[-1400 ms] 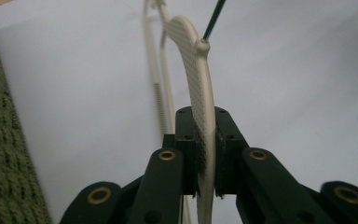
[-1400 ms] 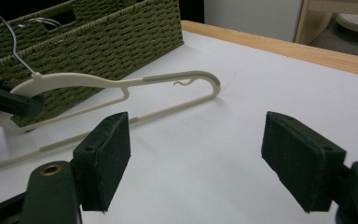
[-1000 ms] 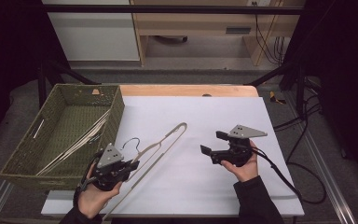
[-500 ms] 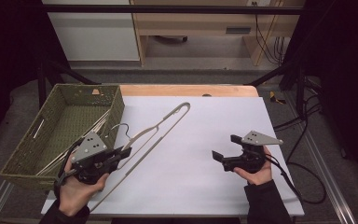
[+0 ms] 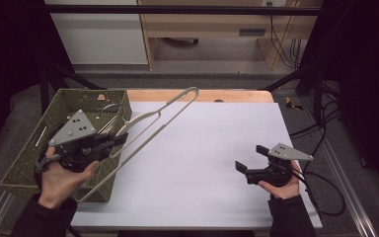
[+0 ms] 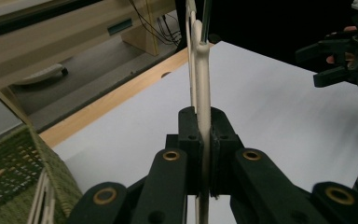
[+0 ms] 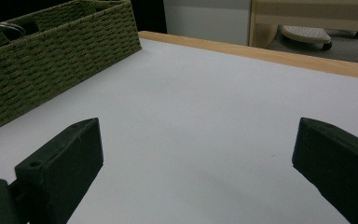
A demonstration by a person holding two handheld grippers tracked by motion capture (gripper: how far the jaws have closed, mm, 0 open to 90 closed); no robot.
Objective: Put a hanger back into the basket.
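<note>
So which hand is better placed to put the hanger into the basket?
Left. The left gripper is shut on the hanger beside the basket; the right gripper is open, far across the table.

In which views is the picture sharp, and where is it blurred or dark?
High view: table bright, surroundings dark, mild softness. Left gripper view: jaws and hanger sharp near, the far right gripper soft. Right gripper view: basket clear, own jaws slightly soft.

This looks like a lab set up for recording handling work. A white table [image 5: 212,163] with metal rails along its edges stands between black curtains [image 5: 10,54], and cables [image 5: 281,37] hang down beside plain wooden furniture [image 5: 207,24] behind it. A woven basket [image 5: 34,153] is the only homely item.
</note>
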